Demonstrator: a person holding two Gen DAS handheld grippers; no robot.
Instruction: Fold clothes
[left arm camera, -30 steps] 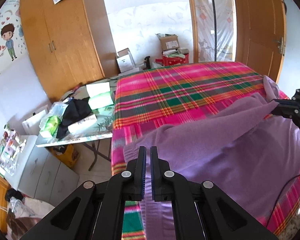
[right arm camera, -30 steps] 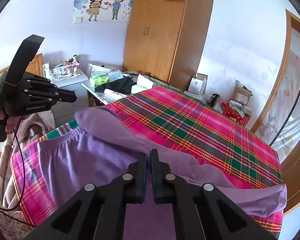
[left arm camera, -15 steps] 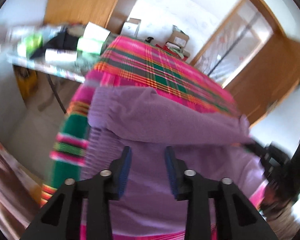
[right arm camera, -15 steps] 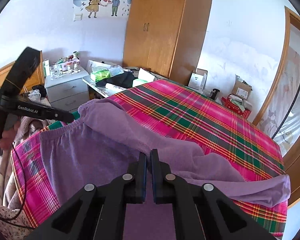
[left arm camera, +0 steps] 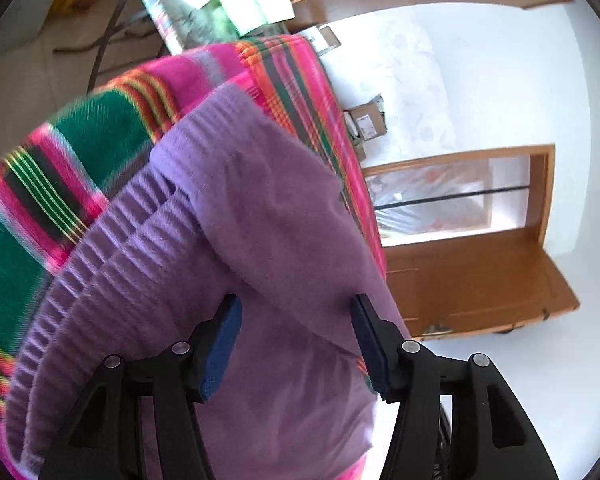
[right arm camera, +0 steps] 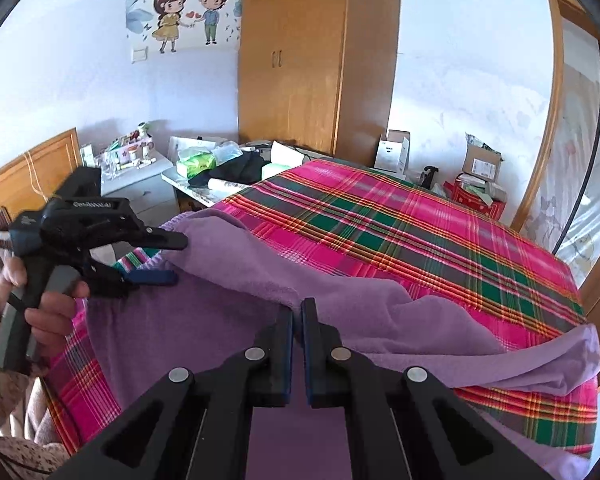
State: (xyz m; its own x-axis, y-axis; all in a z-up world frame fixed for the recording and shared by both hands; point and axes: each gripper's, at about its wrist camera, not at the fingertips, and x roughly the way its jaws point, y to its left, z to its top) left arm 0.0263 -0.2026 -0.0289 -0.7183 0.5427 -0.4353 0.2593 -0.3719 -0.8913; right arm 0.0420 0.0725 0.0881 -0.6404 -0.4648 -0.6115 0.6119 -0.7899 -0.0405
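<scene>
- Purple garment (right arm camera: 228, 320): lies spread on the bed, on top of the plaid bedspread (right arm camera: 400, 232). One part of it is folded over and runs as a long band toward the far right edge of the bed in the right wrist view.
- Ribbed waistband (left arm camera: 112, 264) of the garment: lies at the near corner of the bed, just in front of the left hand-held gripper.
- Left hand-held gripper (left arm camera: 296, 344): its jaws have just been opening and now stand wide apart. The garment fabric lies between and below the blue pads (left arm camera: 220, 344). The pads do not press on it.
- In the right wrist view the left hand-held gripper (right arm camera: 172, 258) is rolled onto its side, one finger above the other, with the folded edge of the garment at its tips. A person's hand (right arm camera: 48, 304) holds its grip at the left edge of the view.
- Right hand-held gripper (right arm camera: 298, 320): jaws are together, with only a thin slit between the pads. It sits over the middle of the garment. Whether fabric is pinched between the pads cannot be told.
- Background: a wooden wardrobe (right arm camera: 312, 64) stands against the far wall. A cluttered counter (right arm camera: 204, 184) stands beside the far left corner of the bed.
</scene>
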